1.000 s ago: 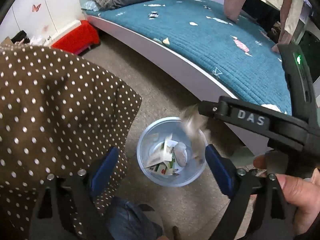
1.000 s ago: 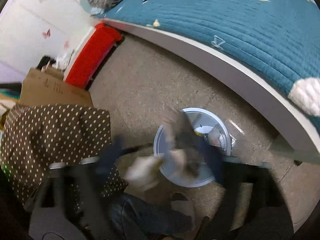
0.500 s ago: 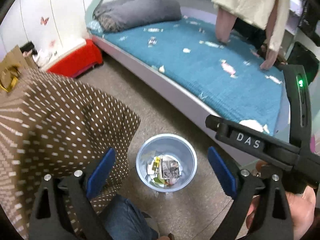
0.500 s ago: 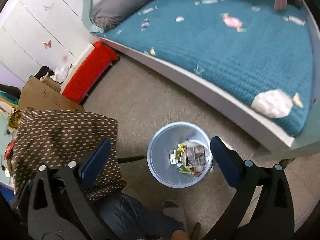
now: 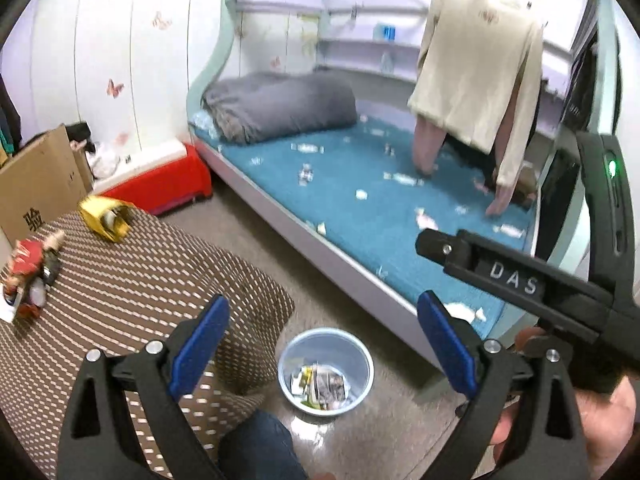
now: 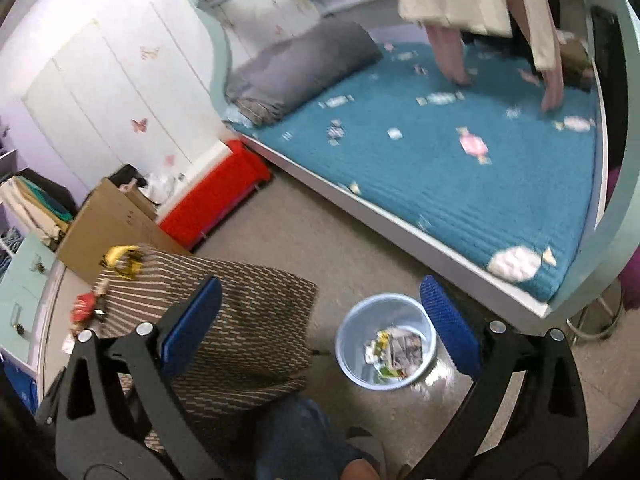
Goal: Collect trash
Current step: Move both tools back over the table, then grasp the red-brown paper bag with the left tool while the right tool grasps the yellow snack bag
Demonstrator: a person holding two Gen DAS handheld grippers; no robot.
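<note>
On floor beside bed: bin [image 5: 326, 368] upright, mouth up, trash [image 5: 322, 386] inside; both claws [image 5: 320, 344] [image 6: 318, 322] released, empty.

child's bedroom in a home. bed [image 6: 460, 184] with teal quilted cover and pale curved frame; folded grey duvet [image 5: 280, 110] at its head; white wardrobe doors [image 6: 100, 92] with butterfly stickers; cream garment [image 5: 476, 76] hanging above the bed; wall shelves [image 5: 360, 48] behind; cardboard box [image 6: 104, 224] and red storage bin [image 6: 212, 196] on the floor; small blue wastebasket [image 6: 386, 344] beside the bed.
</note>
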